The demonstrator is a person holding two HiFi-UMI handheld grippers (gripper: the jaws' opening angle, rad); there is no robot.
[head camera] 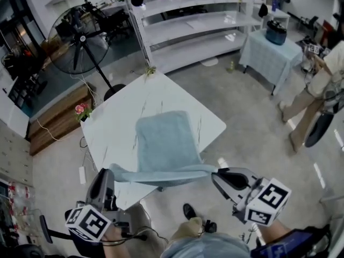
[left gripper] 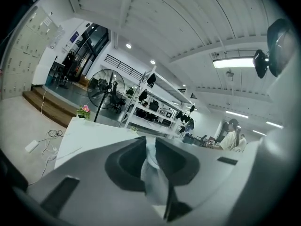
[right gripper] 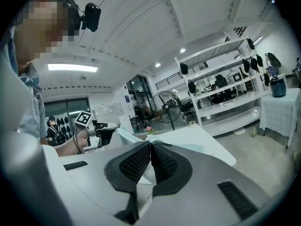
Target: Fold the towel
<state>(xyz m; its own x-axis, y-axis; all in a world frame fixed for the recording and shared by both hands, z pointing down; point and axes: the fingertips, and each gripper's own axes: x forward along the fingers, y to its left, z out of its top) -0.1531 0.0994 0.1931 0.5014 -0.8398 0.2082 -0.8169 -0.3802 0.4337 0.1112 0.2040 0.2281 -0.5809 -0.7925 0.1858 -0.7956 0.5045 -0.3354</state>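
Note:
A light blue towel lies lengthwise on the white table, its near edge lifted off the tabletop and stretched between my two grippers. My left gripper is shut on the towel's near left corner; in the left gripper view the cloth is pinched between the jaws. My right gripper is shut on the near right corner, and the right gripper view shows the jaws pressed together with towel running off toward the left gripper.
A standing fan and a small flower pot are beyond the table's left side. White shelving stands at the back. A cloth-covered side table and a person are to the right.

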